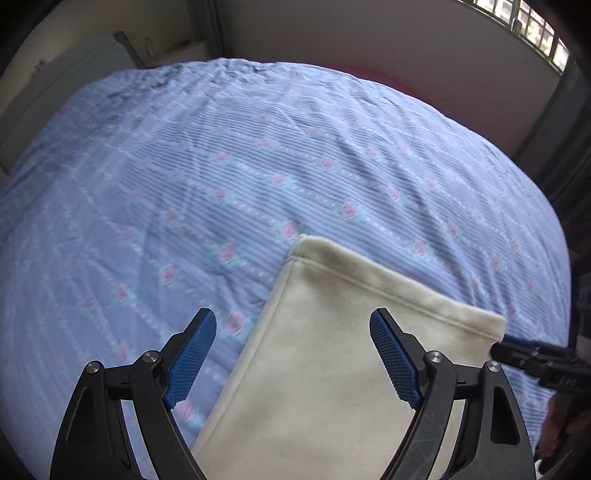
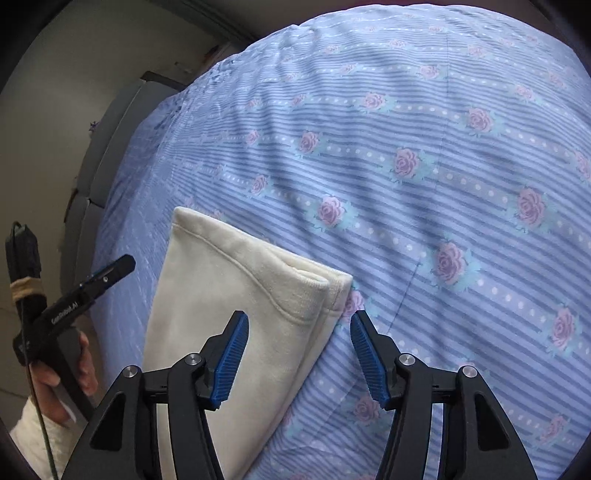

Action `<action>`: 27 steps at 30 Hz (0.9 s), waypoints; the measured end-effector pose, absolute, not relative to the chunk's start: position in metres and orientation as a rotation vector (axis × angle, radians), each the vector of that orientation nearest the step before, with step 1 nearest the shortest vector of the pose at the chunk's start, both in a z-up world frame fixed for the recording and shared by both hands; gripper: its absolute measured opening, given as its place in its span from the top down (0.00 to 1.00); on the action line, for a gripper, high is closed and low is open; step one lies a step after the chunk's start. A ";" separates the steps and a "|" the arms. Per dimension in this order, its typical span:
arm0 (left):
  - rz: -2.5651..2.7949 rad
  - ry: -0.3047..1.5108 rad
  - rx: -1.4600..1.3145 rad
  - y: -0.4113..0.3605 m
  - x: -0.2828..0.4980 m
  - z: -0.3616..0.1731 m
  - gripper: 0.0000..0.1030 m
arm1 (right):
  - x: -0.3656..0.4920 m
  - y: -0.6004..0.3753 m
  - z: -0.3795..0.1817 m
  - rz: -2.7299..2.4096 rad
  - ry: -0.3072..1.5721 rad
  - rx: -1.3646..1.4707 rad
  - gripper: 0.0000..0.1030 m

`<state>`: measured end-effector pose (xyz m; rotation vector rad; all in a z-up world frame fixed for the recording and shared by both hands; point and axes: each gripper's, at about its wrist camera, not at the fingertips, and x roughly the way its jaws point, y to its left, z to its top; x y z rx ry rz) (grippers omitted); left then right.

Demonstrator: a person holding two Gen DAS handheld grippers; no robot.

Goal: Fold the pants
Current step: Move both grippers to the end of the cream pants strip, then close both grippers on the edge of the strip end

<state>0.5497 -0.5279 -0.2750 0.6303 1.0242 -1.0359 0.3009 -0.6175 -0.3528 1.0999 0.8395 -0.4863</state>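
The cream pants (image 1: pixel 332 369) lie folded into a long strip on the blue bedspread (image 1: pixel 258 166), hem end pointing away. My left gripper (image 1: pixel 293 321) hangs open over the strip's left half, with nothing between its blue pads (image 1: pixel 188 362). In the right wrist view the pants (image 2: pixel 221 295) show stacked layers at the hem corner. My right gripper (image 2: pixel 299 319) stands open over that right hem corner; its pads (image 2: pixel 231 365) do not press the cloth. The left gripper (image 2: pixel 107 275) shows at the left of that view, held by a hand (image 2: pixel 83 373).
The rose-patterned bedspread (image 2: pixel 406 166) stretches far and right of the pants. A pale wall (image 1: pixel 369 37) and a barred window (image 1: pixel 532 26) stand behind the bed. Grey furniture (image 2: pixel 107 129) lines the bed's left side. The right gripper's finger (image 1: pixel 532 354) pokes in at the pants' right corner.
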 end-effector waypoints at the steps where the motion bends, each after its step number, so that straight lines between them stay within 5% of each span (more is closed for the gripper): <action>1: -1.062 1.055 0.624 -0.535 0.556 -0.282 0.17 | 0.303 -0.617 -0.356 -0.487 0.848 1.105 0.43; 6: -1.097 1.100 0.623 -0.555 0.577 -0.303 0.18 | 0.303 -0.622 -0.372 -0.506 0.823 1.157 0.44; 11: -1.117 1.135 0.705 -0.572 0.584 -0.328 0.33 | 0.298 -0.629 -0.379 -0.498 0.810 1.139 0.48; 19: -1.135 1.157 0.731 -0.598 0.591 -0.344 0.44 | 0.294 -0.633 -0.393 -0.486 0.812 1.122 0.51; 23: -1.176 1.206 0.704 -0.607 0.589 -0.346 0.65 | 0.295 -0.634 -0.394 -0.472 0.818 1.112 0.52; 27: -1.165 1.228 0.708 -0.619 0.586 -0.357 0.61 | 0.296 -0.636 -0.396 -0.461 0.809 1.114 0.52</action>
